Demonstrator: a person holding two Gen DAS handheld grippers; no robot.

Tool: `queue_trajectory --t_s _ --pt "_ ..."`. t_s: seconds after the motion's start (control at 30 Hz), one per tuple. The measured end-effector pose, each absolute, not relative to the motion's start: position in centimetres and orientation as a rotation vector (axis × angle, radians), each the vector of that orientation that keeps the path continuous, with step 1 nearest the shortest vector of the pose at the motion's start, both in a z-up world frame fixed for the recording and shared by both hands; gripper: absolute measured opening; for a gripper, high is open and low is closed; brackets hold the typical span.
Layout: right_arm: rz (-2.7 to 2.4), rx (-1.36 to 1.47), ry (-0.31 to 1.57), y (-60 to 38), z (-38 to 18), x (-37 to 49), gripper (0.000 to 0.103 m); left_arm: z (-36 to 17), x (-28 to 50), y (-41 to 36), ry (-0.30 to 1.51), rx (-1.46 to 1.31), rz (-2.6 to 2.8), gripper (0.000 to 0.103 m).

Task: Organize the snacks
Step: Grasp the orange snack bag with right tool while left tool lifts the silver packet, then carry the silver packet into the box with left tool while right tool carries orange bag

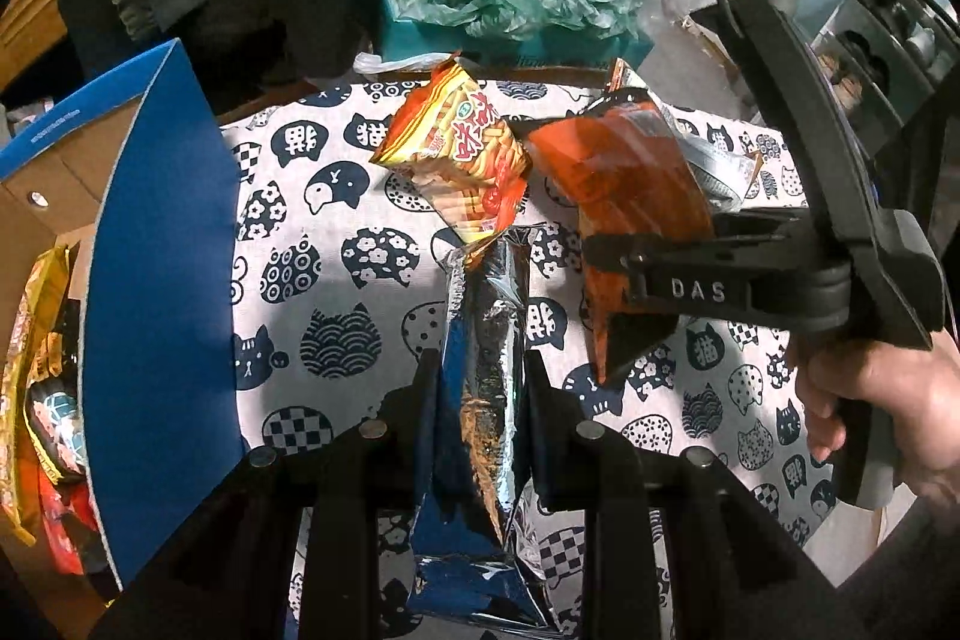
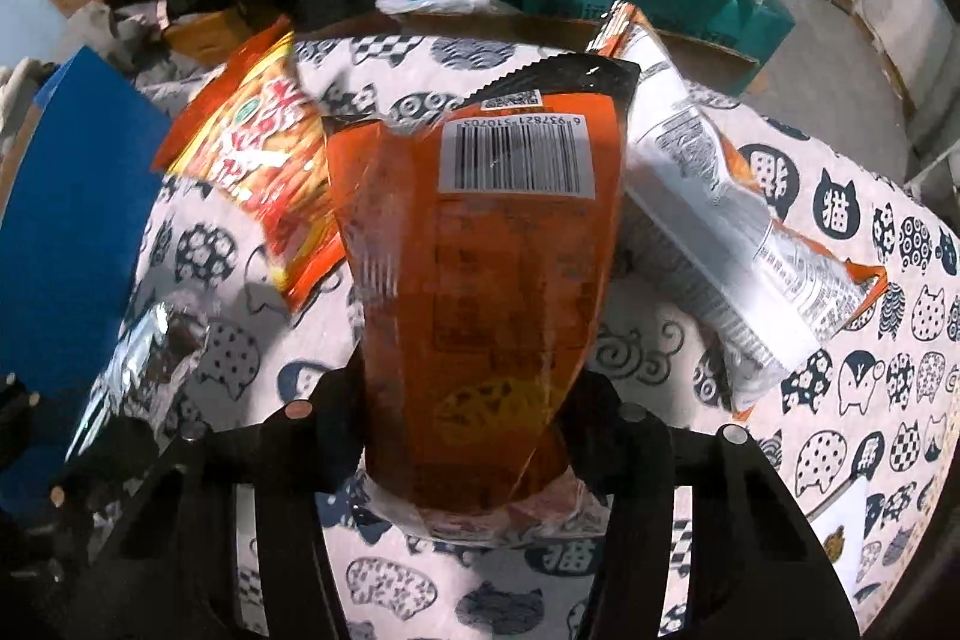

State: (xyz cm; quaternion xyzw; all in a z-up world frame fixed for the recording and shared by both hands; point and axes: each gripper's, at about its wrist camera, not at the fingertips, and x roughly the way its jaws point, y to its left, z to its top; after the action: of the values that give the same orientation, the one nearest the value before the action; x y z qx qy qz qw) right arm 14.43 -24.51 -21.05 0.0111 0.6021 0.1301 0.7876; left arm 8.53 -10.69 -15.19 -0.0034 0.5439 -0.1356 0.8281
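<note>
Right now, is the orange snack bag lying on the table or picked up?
Picked up: the right gripper pinches the orange bag, lifting it above the cat tablecloth.

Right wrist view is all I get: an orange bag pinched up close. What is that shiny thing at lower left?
Observer: A foil bag, clamped between the fingers of the left gripper.
Operator: And the blue thing beside it?
Observer: The flap of a cardboard box; several snack packets lie inside it.
Operator: What is carrying my camera?
Observer: A bare hand grips the handle of the right gripper, the one shut on your orange bag.
</note>
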Motion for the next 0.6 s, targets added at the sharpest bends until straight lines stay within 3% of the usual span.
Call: queue_trajectory --t_s 0.6 --pt "0.287 0.07 1.203 -24.4 -14.5 9.9 0.049 -9.9 5.7 -9.1 1.04 -0.003 -0.268 0.025"
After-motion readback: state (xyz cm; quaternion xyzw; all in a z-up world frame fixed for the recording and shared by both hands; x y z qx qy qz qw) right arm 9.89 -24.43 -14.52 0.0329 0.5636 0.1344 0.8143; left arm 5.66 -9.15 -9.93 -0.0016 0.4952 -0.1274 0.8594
